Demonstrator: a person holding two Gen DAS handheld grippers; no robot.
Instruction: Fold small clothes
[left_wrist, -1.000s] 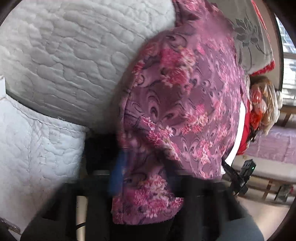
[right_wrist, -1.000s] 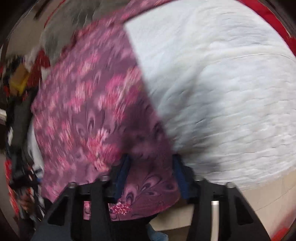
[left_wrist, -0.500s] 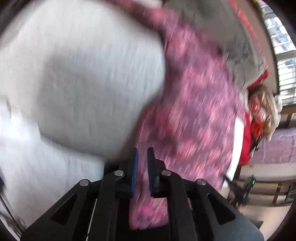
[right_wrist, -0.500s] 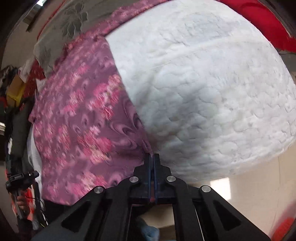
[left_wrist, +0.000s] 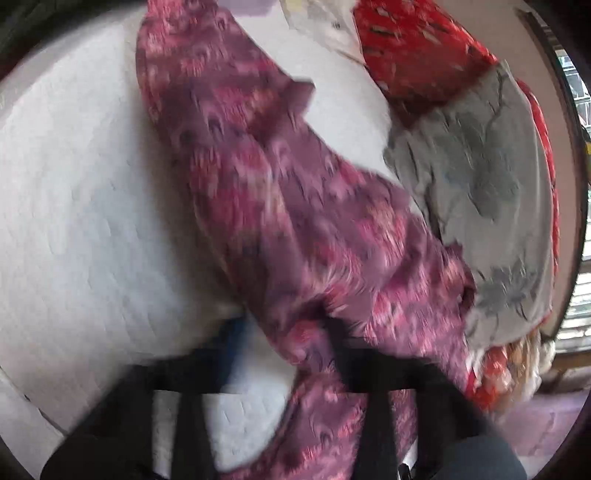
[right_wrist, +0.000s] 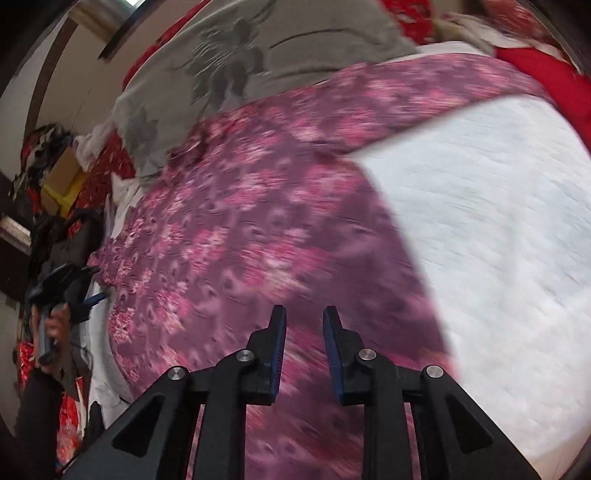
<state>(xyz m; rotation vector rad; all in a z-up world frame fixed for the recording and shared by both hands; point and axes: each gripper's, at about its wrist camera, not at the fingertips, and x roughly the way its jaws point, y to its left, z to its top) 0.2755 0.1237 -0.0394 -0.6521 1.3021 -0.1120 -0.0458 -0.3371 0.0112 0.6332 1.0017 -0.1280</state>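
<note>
nearest to us, the right gripper (right_wrist: 303, 350) is hovering just above the purple floral garment (right_wrist: 258, 236), its jaws spread with a clear gap and nothing between them. the left gripper (left_wrist: 284, 354) is sitting at the garment's near hem; its jaws are standing wide apart, with cloth draping over one side, and the blur is keeping us from telling whether any fabric is truly caught, so we are calling them open and not gripping.

the garment is lying spread across the white quilted bed (right_wrist: 498, 229), its body toward the bed's left side and one long strip, perhaps a sleeve, running toward the far edge. we are judging that we are between grasps, choosing the next corner to take up for a fold.

to do this well, we are thinking each gripper should be pinching a single layer at a hem corner, both lifting together so the cloth is not twisting, and laying the edge down square on the opposite hem before smoothing.

farther off, a grey flower-patterned cloth (right_wrist: 258, 55) and red fabric (right_wrist: 546, 74) are lying at the bed's far edge. beyond the left side, a cardboard box (right_wrist: 61, 171) is resting on a yellow thing; what is inside it we cannot tell.
</note>
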